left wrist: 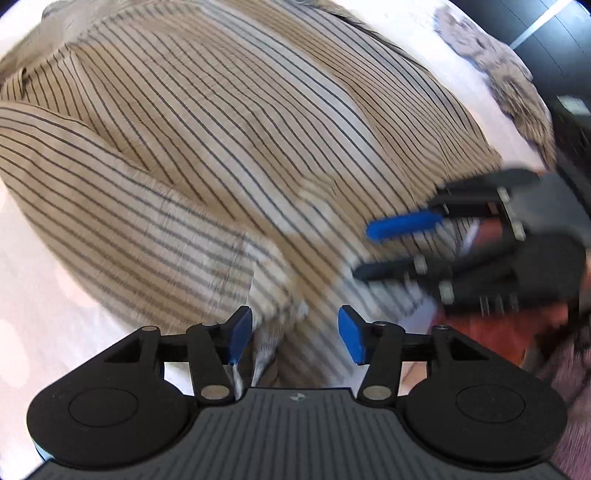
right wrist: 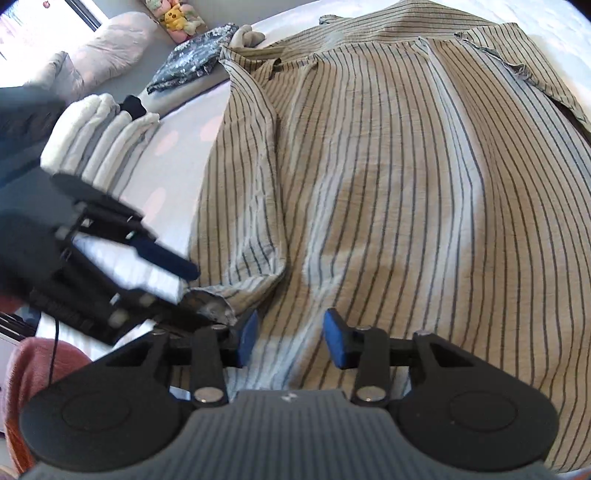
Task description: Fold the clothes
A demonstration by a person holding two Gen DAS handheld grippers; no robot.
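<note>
Left wrist view: striped shirt (left wrist: pixel 229 147) spread flat on a pale bed sheet (left wrist: pixel 44 266), filling most of the frame; picture motion-blurred.
Sleeve, left side: one sleeve (left wrist: pixel 122 206) lies folded in over the body, running from upper left down to the cuff (left wrist: pixel 269 325).
Cuff to left gripper: cuff sits between the pads of the left gripper (left wrist: pixel 295 334), closer to the left pad; pads stand apart and do not visibly press the cloth, so released.
Right gripper, seen from left: right gripper (left wrist: pixel 373 251) enters from the right edge, fingers level over the shirt hem, jaws parted, nothing seen clamped.
Right wrist view: left gripper (right wrist: pixel 184 284) at lower left, its tips at the cuff (right wrist: pixel 212 304) where sleeve meets sheet.
Shirt long axis: stripes run from the collar (right wrist: pixel 332 22) at top to the hem (right wrist: pixel 291 369) at bottom, straight away from the right gripper (right wrist: pixel 291 338).
Right gripper state: pads spread over the hem, cloth beneath them, no pinch visible; judged released.
Nearer hand: left to the cuff, right to the hem centre.
Judgement: next fold likely turns on lifting the hem along the stripe axis toward the collar.
Far left clutter: folded striped garment (right wrist: pixel 103 140) and patterned cloth (right wrist: pixel 192 59), well apart.
</note>
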